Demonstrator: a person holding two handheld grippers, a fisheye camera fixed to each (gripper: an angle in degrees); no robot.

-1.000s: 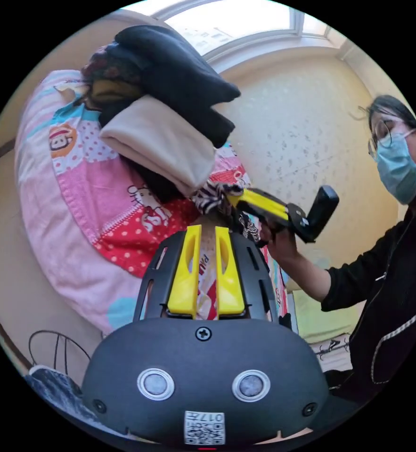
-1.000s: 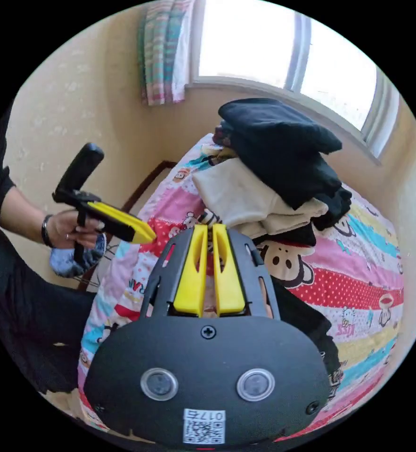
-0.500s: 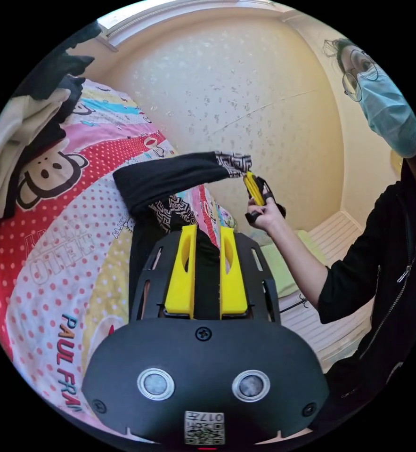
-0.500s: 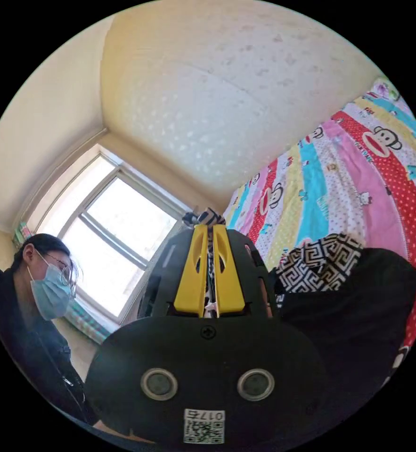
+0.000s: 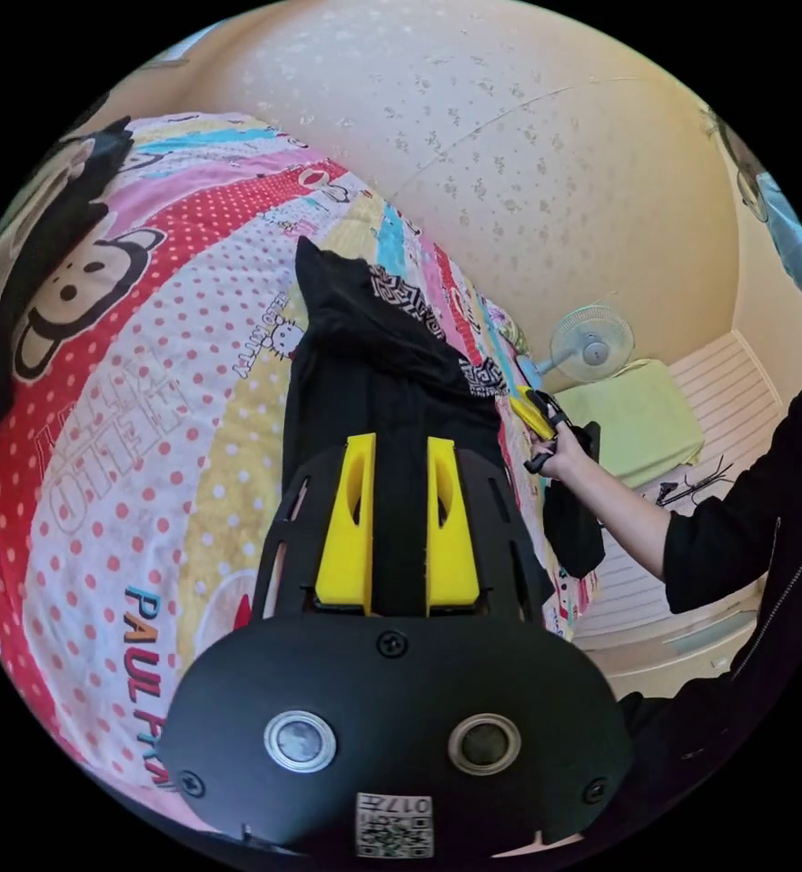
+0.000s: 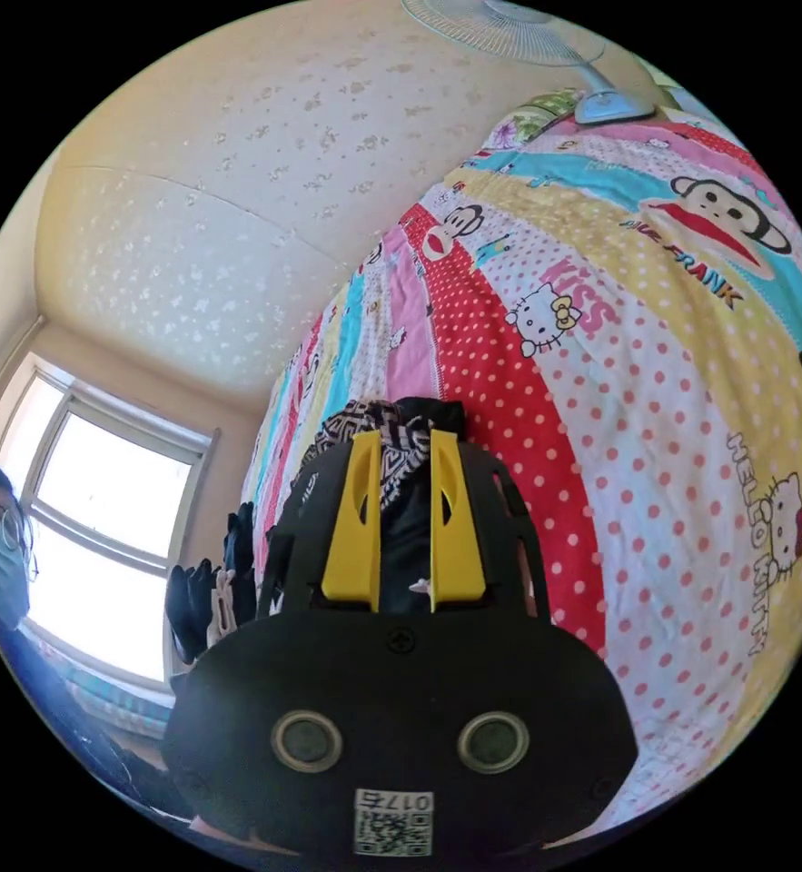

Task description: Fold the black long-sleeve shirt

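The shirt (image 5: 364, 363) lies on the bedspread (image 5: 128, 381), near the bed edge. The left gripper (image 5: 399, 454) is spread, with black cloth between its jaws. The right gripper (image 6: 404, 472) is likewise spread over the patterned cuff (image 6: 364, 431). The fabric looks light, soft and limp; grip at cuffs or hem.

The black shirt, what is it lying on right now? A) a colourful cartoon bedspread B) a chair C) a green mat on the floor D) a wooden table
A: in the left gripper view the black shirt is spread on the cartoon bedspread, with its red, pink and yellow dotted stripes showing around it.
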